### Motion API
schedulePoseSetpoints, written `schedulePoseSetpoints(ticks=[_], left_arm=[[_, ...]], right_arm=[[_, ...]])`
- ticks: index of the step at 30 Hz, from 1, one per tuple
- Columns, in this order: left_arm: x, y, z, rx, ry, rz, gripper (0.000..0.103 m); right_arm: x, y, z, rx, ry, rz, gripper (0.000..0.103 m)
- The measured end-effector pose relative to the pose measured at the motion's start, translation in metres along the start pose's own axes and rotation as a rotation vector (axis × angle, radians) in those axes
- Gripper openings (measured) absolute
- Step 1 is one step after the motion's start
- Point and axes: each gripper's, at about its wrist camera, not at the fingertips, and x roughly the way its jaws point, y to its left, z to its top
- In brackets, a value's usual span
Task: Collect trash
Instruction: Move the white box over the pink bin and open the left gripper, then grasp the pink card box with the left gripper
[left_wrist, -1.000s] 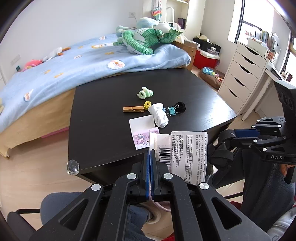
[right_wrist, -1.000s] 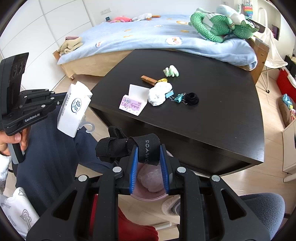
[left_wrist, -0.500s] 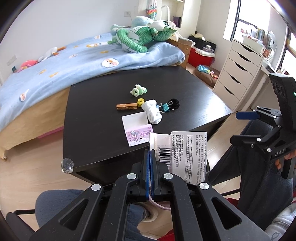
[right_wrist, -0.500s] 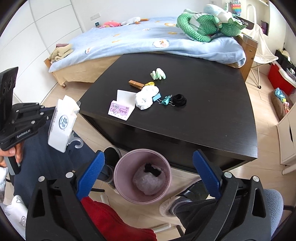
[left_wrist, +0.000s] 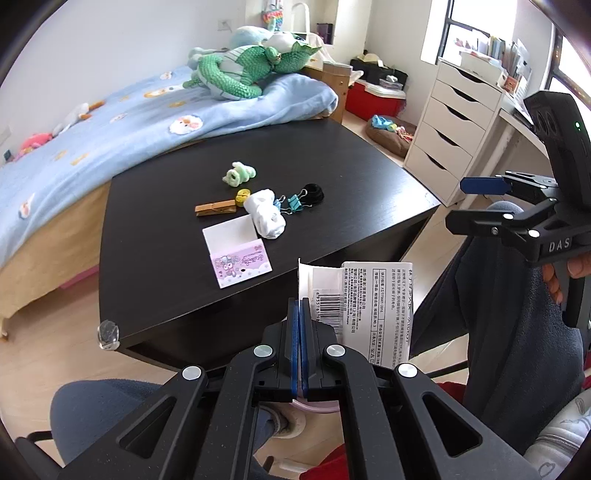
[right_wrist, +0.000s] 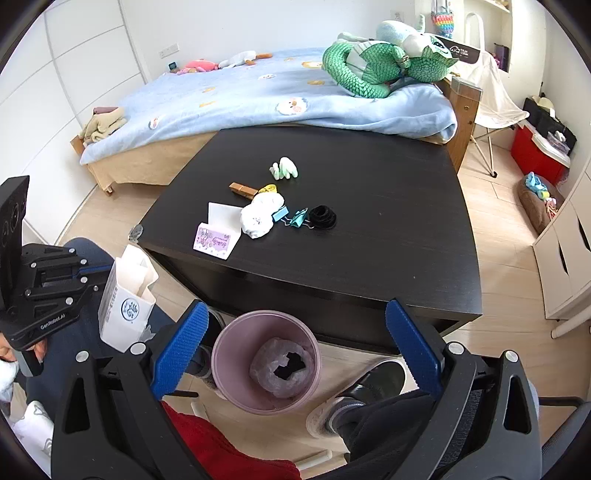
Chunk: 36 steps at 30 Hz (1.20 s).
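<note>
The left tongs (left_wrist: 300, 343) are clamping a white package (left_wrist: 373, 310), awaiting disposal; the right tongs (right_wrist: 295, 350) are gaping empty above the pink bin (right_wrist: 266, 365), at 6 o'clock below the counter (right_wrist: 369, 258)

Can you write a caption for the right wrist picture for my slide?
Open right gripper hovers over a pink bin beside the black table.

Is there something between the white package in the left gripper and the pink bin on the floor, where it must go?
Nothing visible blocks it. The white package hangs in the left gripper beside the pink bin, whose mouth is uncovered. The right gripper is open above the bin, its fingers either side.
</note>
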Motion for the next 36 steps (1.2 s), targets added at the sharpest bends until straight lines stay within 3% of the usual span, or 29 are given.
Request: schedulePoseSetpoints(ticks=[5, 8, 10, 11, 12, 24, 36], left_arm=[[0.002, -0.006, 0.002, 0.014, 0.008, -0.012, 0.002], [0.004, -0.007, 0.003, 0.010, 0.014, -0.022, 0.015], [0.005, -0.006, 0.003, -0.006, 0.012, -0.024, 0.051], [0.004, -0.005, 0.003, -0.021, 0.002, -0.031, 0.079], [0.002, -0.003, 0.003, -0.037, -0.015, -0.036, 0.093], [0.000, 0.018, 0.006, -0.118, -0.026, 0.061, 0.095], [0.008, 0.031, 0.018, -0.166, -0.032, 0.083, 0.095]], right_arm=[[-0.003, -0.003, 0.002, 0.008, -0.007, -0.005, 0.095], [-0.004, -0.005, 0.002, 0.015, -0.009, -0.002, 0.095], [-0.004, -0.005, 0.002, 0.018, -0.008, -0.001, 0.095], [-0.003, -0.005, 0.002, 0.018, -0.007, -0.001, 0.095], [-0.003, -0.005, 0.002, 0.019, -0.006, 0.000, 0.095], [0.001, -0.005, 0.000, 0.028, -0.003, -0.004, 0.098], [0.010, -0.004, 0.009, 0.026, -0.002, 0.002, 0.098]])
